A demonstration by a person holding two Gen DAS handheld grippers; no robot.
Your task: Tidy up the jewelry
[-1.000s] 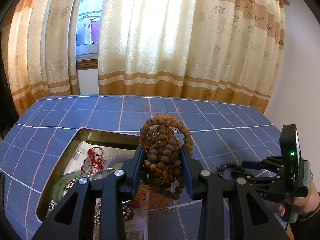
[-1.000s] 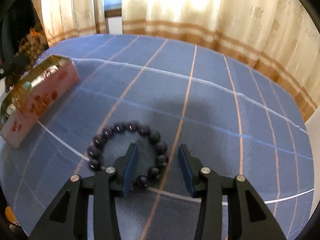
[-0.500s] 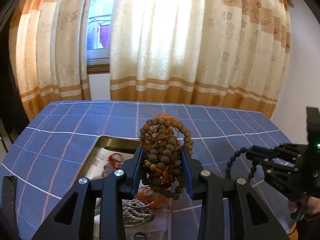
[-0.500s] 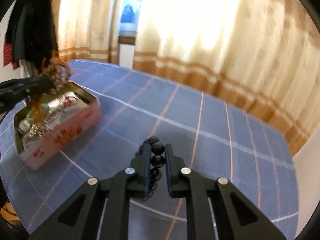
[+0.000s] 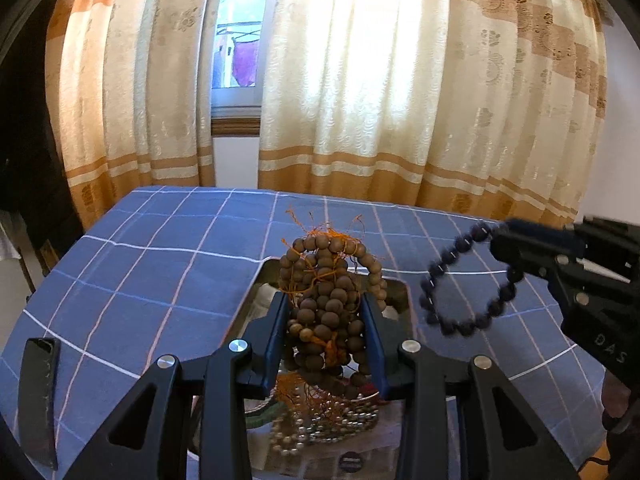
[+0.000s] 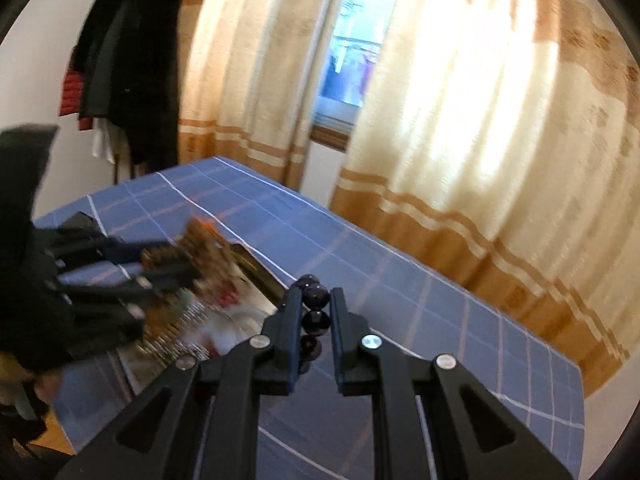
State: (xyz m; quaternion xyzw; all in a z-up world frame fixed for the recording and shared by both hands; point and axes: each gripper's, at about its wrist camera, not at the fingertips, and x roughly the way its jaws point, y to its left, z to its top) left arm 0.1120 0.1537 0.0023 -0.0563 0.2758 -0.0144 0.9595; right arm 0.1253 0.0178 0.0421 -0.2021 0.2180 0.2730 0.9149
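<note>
On the left edge of the surface: a dark flat object (image 5: 38, 396) lies on the blue checked cloth (image 5: 160, 264), well apart from everything else.
Left gripper (image 5: 326, 336): raised above the tin, its fingers (image 5: 276, 340) clenched on a bundle of brown beads.
Brown beads (image 5: 328, 300): a thick bunch of wooden strands with orange thread, pinched between the blue pads, bulging above the fingertips and hanging below them.
Tin (image 5: 400, 286): a metal box directly beneath the left gripper, mostly hidden by it; silver bead chains (image 5: 332, 420) and other tangled pieces lie inside.
Dark bracelet (image 5: 466, 280): a ring of dark round beads hanging in the air to the right of the brown beads, off the cloth, held at its upper right.
Right gripper (image 6: 316, 308): fingers (image 6: 290, 320) closed on the dark bracelet, two beads showing between the pads and more hanging below; from its own view the tin (image 6: 256, 268) lies just ahead and left, blurred.
Behind: cream and orange curtains (image 5: 380, 100) with a window gap.
</note>
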